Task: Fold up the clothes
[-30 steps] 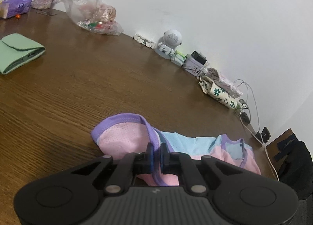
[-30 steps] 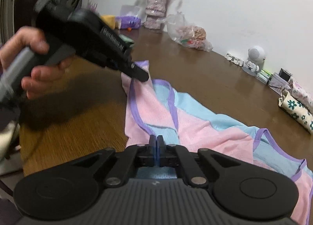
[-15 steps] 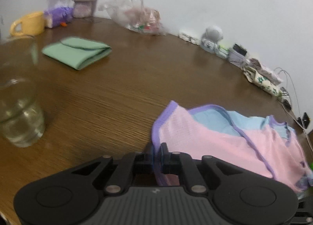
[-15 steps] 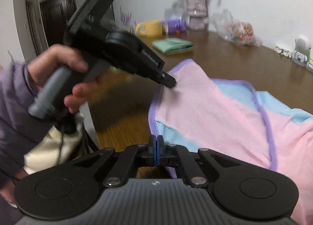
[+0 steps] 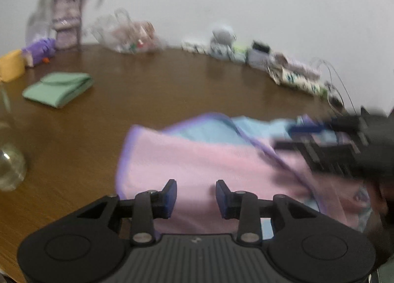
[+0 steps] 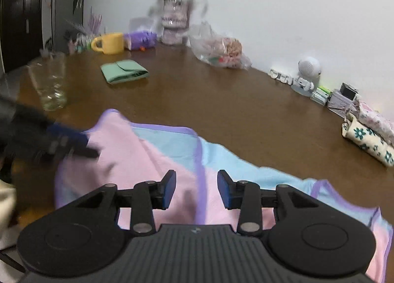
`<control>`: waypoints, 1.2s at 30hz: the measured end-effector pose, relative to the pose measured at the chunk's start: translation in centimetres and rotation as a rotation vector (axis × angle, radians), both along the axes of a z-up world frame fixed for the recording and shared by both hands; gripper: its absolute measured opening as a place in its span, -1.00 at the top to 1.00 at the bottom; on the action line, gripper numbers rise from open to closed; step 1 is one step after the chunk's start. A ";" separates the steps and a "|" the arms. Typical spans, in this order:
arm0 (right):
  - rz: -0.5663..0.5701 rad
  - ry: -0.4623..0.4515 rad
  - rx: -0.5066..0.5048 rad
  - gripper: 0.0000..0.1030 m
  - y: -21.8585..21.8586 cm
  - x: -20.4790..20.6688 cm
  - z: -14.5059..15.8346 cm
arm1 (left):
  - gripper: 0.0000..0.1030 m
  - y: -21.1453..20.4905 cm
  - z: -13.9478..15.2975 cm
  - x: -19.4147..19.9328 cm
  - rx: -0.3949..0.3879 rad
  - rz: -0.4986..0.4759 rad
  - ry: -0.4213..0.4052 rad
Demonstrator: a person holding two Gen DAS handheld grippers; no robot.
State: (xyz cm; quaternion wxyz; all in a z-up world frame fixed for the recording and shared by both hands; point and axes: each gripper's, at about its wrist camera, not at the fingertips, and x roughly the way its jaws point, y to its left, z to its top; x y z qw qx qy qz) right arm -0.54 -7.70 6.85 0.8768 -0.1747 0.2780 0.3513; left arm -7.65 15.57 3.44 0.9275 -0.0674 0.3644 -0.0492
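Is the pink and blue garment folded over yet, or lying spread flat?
Folded over. The garment has a pink layer lying across the blue one on the table, and both the left gripper and right gripper are open.

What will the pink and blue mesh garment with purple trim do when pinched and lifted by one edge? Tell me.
The pink and blue mesh garment would likely droop limply, since it already lies rumpled in soft folds. It probably weighs little; the fabric looks thin. It may slide easily on the smooth wooden table.
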 end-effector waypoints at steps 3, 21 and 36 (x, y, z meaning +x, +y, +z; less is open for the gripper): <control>0.002 0.025 -0.044 0.25 2.4 2.6 -1.3 | 0.36 -0.5 -0.6 -0.6 0.010 0.003 -0.012; -0.222 0.017 -0.024 0.82 4.1 12.9 -2.4 | 0.33 -0.5 -0.8 -1.3 0.129 0.014 -0.009; -0.131 0.124 0.082 0.04 -1.7 0.9 -0.6 | 0.06 -0.3 1.3 7.4 0.178 -0.120 -0.032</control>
